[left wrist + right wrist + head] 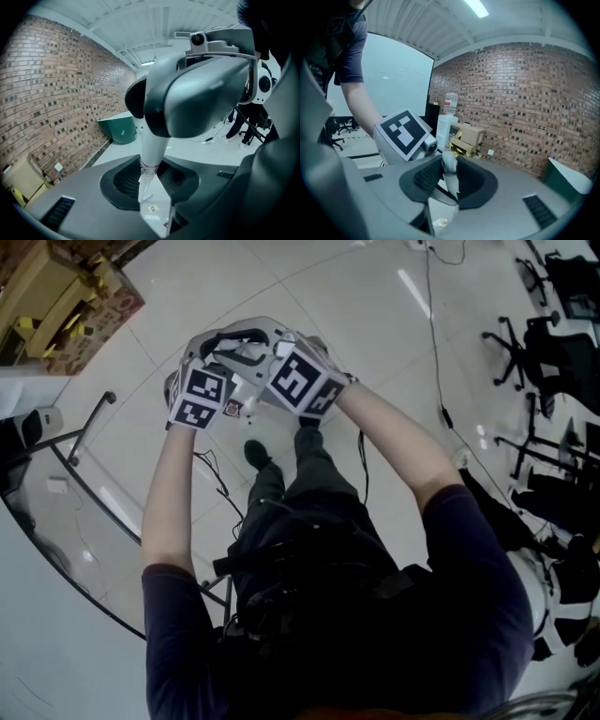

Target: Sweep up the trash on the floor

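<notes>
Both grippers are held close together in front of the person's body, above the white tiled floor [375, 324]. My left gripper [214, 357] is shut on a white handle [152, 154] that runs up between its pads. The grey body of the right gripper [201, 93] looms just above it. My right gripper [449, 180] is shut on the same white handle [450, 171], near its rounded top end, with the left gripper's marker cube [403, 133] right beside it. From the head view the right gripper [281, 348] touches the left one. The handle's lower end is hidden, and I cannot make out any trash.
A cardboard box [80, 306] stands at the far left and a curved black frame [84, 488] runs along the left. Office chairs [553, 343] and a cable [436, 352] are on the right. A green bin [119, 129] and a water dispenser [445, 122] stand by the brick wall.
</notes>
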`<state>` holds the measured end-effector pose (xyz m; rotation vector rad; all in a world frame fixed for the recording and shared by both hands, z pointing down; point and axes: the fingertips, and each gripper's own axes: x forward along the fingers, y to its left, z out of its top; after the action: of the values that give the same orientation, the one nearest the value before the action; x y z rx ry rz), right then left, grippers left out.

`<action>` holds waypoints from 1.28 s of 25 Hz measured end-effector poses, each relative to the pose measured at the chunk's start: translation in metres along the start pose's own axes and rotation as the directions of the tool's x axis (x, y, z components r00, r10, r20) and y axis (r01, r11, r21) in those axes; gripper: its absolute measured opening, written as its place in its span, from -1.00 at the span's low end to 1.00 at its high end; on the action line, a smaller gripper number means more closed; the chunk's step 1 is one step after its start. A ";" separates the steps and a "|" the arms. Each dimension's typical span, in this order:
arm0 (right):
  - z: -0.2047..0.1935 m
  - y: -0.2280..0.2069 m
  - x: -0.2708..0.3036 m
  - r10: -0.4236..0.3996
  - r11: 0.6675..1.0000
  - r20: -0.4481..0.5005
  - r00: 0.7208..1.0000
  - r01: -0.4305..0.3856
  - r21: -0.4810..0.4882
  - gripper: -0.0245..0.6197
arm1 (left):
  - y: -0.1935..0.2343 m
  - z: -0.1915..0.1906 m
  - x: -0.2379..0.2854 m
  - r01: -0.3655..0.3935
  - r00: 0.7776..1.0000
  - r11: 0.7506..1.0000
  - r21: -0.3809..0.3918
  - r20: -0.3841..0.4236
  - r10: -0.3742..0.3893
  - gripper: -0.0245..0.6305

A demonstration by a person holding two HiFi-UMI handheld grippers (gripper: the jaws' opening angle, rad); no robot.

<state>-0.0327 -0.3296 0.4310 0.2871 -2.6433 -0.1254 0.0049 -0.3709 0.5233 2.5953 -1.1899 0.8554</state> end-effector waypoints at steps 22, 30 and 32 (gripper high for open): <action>-0.045 0.047 -0.009 -0.001 0.994 -0.026 1.000 0.004 0.109 -0.57 | -0.051 -0.045 0.003 0.107 0.994 0.981 -0.159 0.014 -0.106 -0.55; -0.052 0.067 -0.023 0.041 0.968 -0.010 0.999 -0.038 0.247 -0.52 | -0.078 -0.054 -0.003 0.118 0.993 0.977 -0.180 -0.008 -0.121 -0.55; -0.049 0.069 -0.025 0.021 0.958 0.004 1.000 -0.021 0.286 -0.52 | -0.080 -0.054 -0.007 0.108 0.993 0.972 -0.211 -0.028 -0.117 -0.54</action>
<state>-0.0010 -0.2583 0.4727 0.3532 -2.6613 0.2680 0.0369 -0.2932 0.5707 2.4383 -1.0487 0.7148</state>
